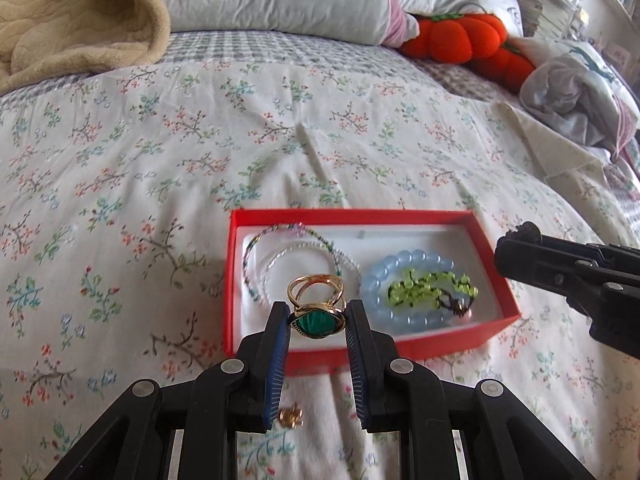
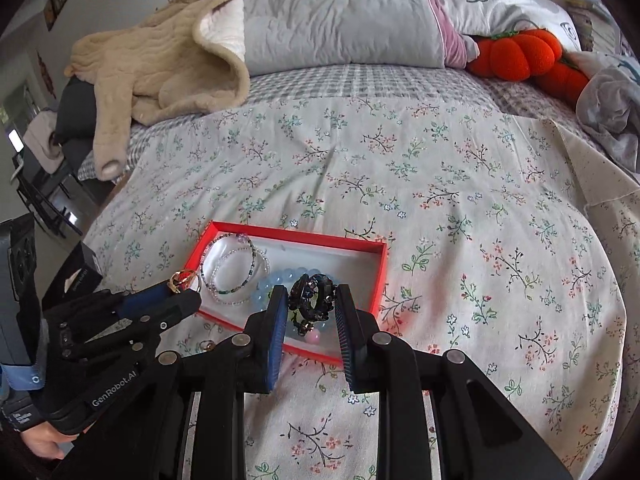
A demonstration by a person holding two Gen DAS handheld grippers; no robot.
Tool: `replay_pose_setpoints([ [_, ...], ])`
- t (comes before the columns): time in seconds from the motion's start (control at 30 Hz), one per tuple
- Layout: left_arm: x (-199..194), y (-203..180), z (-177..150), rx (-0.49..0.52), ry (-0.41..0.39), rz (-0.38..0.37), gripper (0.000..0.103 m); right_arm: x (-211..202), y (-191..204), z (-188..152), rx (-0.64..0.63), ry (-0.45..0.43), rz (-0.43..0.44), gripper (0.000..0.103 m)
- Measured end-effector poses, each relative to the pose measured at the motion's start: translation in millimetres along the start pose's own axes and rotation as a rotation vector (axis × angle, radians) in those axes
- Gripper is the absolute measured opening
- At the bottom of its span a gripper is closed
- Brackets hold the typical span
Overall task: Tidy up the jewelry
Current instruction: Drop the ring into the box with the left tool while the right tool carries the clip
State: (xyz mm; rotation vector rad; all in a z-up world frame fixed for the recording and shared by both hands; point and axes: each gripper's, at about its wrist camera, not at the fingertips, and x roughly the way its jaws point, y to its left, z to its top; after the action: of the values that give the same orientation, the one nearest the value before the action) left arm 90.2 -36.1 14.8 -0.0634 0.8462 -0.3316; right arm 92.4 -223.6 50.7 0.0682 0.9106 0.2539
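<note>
**Both grippers loaded above the red box**

Your left gripper [image 1: 317,322] is closed on the gold ring with the green stone [image 1: 317,307]. The stone sits between the blue pads, and the gold band points away from you, toward 12 o'clock, so the long axis of the ring runs along the fingers. Your right gripper [image 2: 312,300] is closed on a dark beaded bracelet [image 2: 314,295], pinched between its pads and standing almost upright.

Just beyond both tools lies the red box [image 1: 436,213] with its white lining. In the left wrist view the thin beaded bracelets [image 1: 296,256] fill the 11 o'clock part of the box, and the pale blue bracelet [image 1: 412,276] with a green beaded piece [image 1: 432,286] inside it lies at 1 o'clock. The ring hangs over the near edge of the box, between these two groups, and I judge the free lining directly under it to be the place for release. The left gripper is the nearer one to that spot.

One small gold piece [image 1: 291,416] lies on the floral bedsheet [image 1: 160,160] at 6 o'clock, under your left gripper and outside the box. It is too blurred to name.
</note>
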Motion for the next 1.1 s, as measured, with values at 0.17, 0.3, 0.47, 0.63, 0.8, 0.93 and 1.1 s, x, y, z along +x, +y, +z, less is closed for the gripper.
replay_pose_setpoints([
  [0.17, 15.9, -4.5, 7.1, 0.016, -0.005, 0.021, 0.023, 12.6, -5.2, 2.0, 0.01, 0.018, -0.008, 0.026],
  [0.3, 28.0, -3.7, 10.2, 0.022, -0.001, 0.05, 0.023, 21.0, -9.4, 2.0, 0.014, 0.036, -0.018, 0.026],
  [0.47, 38.3, -2.3, 12.3, 0.023, 0.001, 0.081, 0.023, 25.4, -11.4, 1.9, 0.019, 0.045, -0.02, 0.026],
  [0.63, 37.8, -1.5, 12.7, 0.024, 0.004, 0.113, 0.03, 28.1, -11.1, 2.6, 0.016, 0.05, -0.018, 0.026],
  [0.8, 24.7, -0.1, 13.8, 0.013, -0.012, 0.111, 0.041, 30.3, -10.9, 2.4, 0.015, 0.054, -0.024, 0.026],
  [0.93, 16.4, 4.2, 13.6, -0.009, 0.016, 0.119, 0.042, 32.6, -11.7, 3.8, 0.023, 0.055, -0.027, 0.026],
  [1.1, 6.6, 9.7, 9.8, -0.022, 0.041, 0.134, 0.044, 38.8, -12.4, 6.9, 0.03, 0.062, -0.032, 0.026],
])
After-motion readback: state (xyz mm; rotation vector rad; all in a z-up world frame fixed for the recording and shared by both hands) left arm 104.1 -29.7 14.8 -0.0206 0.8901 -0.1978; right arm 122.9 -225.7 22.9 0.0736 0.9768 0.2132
